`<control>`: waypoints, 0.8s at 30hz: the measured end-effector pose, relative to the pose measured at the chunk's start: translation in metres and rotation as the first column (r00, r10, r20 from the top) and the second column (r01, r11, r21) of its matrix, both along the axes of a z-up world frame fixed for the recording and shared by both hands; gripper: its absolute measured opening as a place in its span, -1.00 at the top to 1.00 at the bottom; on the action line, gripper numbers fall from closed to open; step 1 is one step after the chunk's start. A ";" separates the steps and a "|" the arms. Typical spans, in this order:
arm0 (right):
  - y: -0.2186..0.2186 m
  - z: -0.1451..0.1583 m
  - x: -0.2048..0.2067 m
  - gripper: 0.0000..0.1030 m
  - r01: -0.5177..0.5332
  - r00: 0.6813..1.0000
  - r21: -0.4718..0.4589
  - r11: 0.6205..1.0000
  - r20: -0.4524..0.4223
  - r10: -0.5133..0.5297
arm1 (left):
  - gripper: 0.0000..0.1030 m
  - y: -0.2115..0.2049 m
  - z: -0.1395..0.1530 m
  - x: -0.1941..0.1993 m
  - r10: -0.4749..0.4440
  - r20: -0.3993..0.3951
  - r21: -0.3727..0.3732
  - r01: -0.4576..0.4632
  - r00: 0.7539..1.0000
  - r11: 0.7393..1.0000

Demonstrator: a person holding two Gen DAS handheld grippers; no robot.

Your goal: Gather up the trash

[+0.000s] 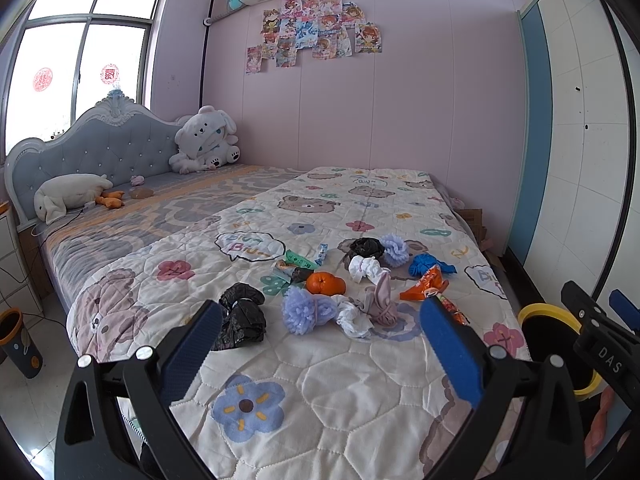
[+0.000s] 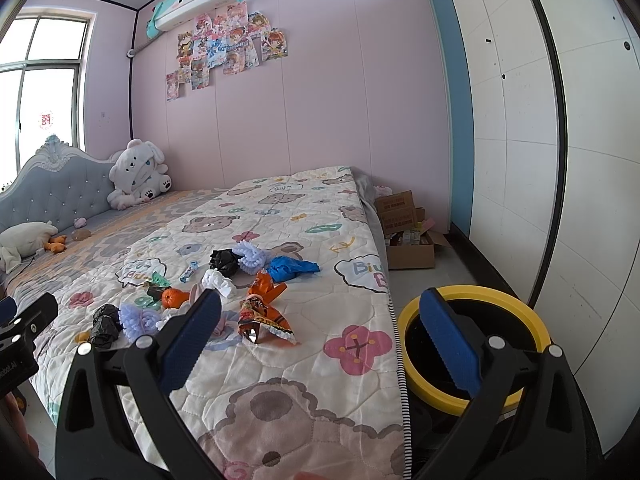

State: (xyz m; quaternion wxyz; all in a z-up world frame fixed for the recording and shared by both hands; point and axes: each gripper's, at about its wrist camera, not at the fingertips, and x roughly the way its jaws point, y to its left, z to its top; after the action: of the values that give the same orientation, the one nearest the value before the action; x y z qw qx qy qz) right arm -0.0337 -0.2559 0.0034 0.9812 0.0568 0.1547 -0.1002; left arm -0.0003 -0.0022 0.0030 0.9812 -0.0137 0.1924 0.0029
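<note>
**Litter scattered on a quilted bed, both claws released**

Left wrist view, left to right: a crumpled black bag (image 1: 240, 316) lies at lower centre just beyond the left gripper (image 1: 320, 330), whose fingers stand spread and hold nothing. Right of the bag sit a lilac pom-pom (image 1: 302, 310), an orange (image 1: 325, 283) and an orange snack wrapper (image 1: 424, 285), all on the quilt (image 1: 340, 400). At the right edge stands the yellow-rimmed bin (image 1: 538, 314).

Right wrist view: the right gripper (image 2: 322, 334) is likewise spread and empty, a second snack wrapper (image 2: 262, 320) at centre, the bin at lower right beside the bed.
</note>
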 end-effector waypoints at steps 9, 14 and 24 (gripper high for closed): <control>0.001 -0.004 0.000 -0.85 0.000 1.000 0.002 1.000 -0.002 0.000 | -0.86 0.001 -0.002 0.000 0.000 -0.001 -0.001 0.000 1.000 1.000; 0.001 -0.005 0.000 -0.85 0.003 1.000 0.000 1.000 -0.002 -0.003 | -0.86 0.001 -0.002 -0.001 -0.001 -0.001 -0.002 0.001 1.000 1.000; 0.000 -0.006 0.002 -0.85 0.004 1.000 0.002 1.000 -0.007 -0.004 | -0.87 0.002 -0.005 -0.001 0.005 -0.006 -0.007 -0.005 1.000 1.000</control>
State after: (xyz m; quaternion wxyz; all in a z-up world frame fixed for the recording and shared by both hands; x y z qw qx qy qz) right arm -0.0315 -0.2563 -0.0031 0.9804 0.0577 0.1579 -0.1023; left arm -0.0009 0.0003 -0.0023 0.9806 -0.0175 0.1954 0.0047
